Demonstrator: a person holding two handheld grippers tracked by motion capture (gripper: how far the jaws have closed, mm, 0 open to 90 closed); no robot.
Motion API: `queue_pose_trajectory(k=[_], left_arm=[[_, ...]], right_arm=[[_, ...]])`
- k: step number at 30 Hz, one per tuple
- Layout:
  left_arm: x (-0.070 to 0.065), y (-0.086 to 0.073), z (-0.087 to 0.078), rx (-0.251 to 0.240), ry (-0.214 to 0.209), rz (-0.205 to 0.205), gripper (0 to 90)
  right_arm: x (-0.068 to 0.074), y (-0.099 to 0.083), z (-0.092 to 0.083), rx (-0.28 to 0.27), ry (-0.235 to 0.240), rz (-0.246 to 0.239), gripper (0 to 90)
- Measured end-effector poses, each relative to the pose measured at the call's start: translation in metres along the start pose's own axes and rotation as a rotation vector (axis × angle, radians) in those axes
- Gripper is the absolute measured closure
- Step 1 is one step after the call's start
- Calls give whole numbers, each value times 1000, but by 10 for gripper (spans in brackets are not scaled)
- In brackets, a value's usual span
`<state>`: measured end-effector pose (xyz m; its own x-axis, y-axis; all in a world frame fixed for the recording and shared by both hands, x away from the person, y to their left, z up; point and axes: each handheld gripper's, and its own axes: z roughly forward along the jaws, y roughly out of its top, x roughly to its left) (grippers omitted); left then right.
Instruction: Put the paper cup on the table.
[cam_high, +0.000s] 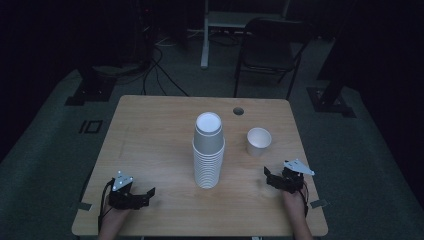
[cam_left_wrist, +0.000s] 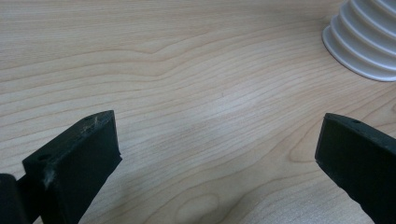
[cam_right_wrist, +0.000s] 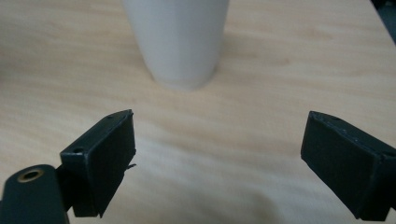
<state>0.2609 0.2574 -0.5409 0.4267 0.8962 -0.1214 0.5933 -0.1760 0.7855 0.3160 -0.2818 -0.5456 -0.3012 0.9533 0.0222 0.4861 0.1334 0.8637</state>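
Both grippers, left and right, gape wide, empty; single cup likely light, crushable; grip mid-wall gently.

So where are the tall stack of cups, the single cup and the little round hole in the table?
stack of cups (cam_high: 208, 155), high view, side of the stack.
single cup (cam_high: 258, 141), high view, its wall.
round hole (cam_high: 238, 111), high view, its middle.

High view from above the near edge, facing forward and down over the whole table, left gripper view low over the wood, stack at its upper right, right gripper view close, facing the cup, all sharing the tabletop
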Motion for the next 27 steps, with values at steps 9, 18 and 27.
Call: queue_pose_trajectory(k=[9, 18, 27], left_arm=[[1, -1, 0, 9, 5, -1, 1], [1, -2, 0, 10, 11, -7, 1], [5, -3, -4, 1, 55, -8, 1]], right_arm=[[-10, -17, -23, 37, -37, 3, 97], [-15, -30, -36, 96, -62, -13, 97], [-26, -36, -44, 159, -55, 20, 115]])
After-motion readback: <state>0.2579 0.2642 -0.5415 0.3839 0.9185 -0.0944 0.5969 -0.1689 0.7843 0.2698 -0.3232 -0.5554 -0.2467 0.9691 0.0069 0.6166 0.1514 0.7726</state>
